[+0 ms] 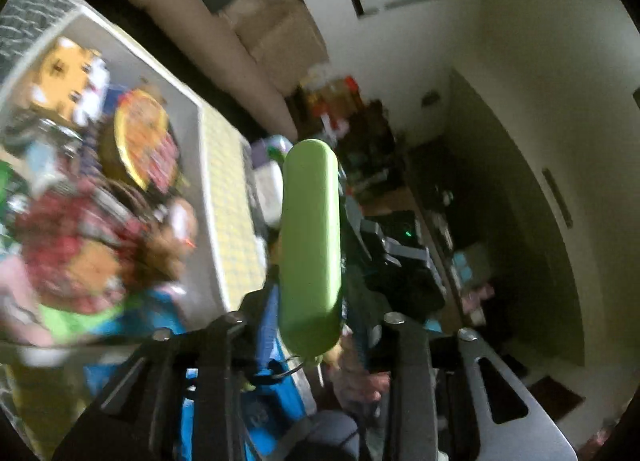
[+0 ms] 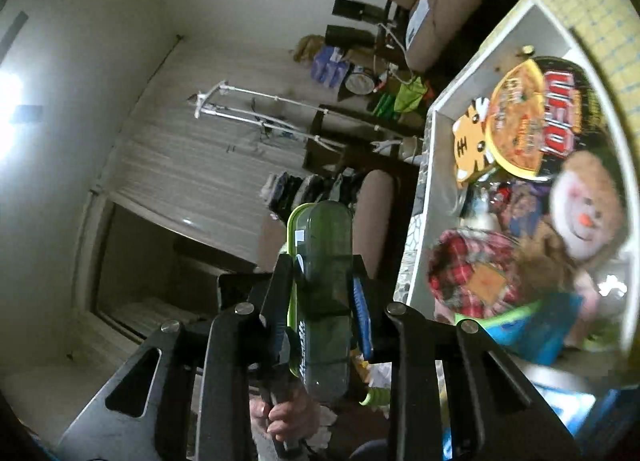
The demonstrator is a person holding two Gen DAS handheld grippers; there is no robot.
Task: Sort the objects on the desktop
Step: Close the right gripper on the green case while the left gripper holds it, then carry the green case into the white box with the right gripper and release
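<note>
A green oblong plastic case is clamped by the right gripper w/ left gripper loosened round it, handover step; next, carry to white bin.

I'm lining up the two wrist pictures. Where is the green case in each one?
Left wrist: green case stands centre, plain green back facing the camera.
Right wrist: green case sits low centre, dark clear lid facing the camera, between the hand-held gripper's fingers.
Shared landmark: the white bin, with the snowman plush inside.
</note>
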